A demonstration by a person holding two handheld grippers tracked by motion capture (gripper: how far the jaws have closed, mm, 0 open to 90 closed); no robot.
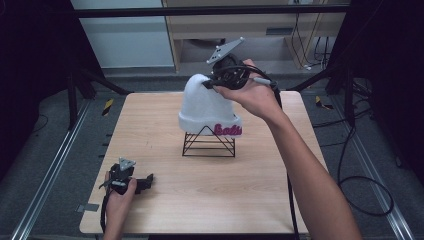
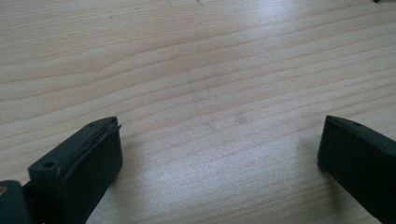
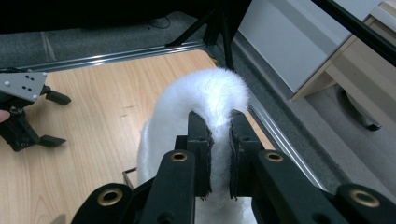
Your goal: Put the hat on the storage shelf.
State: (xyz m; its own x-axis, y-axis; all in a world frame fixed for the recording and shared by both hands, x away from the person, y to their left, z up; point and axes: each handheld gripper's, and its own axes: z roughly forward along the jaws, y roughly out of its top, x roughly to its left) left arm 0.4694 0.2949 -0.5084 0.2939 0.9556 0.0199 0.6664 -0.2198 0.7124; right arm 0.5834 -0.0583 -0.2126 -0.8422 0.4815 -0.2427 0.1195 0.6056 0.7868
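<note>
A white knitted hat with pink lettering on its brim sits over a black wire stand in the middle of the table. My right gripper is at the hat's top, and its jaws are shut on a pinch of the white fabric. My left gripper lies low on the wooden table at the front left, pointing right. In the left gripper view its jaws stand wide apart over bare wood, with nothing between them.
The table has dark floor and metal rails around it. A pale cabinet stands behind the far edge. Cables trail on the floor at the right. In the right gripper view the left gripper lies far off on the table.
</note>
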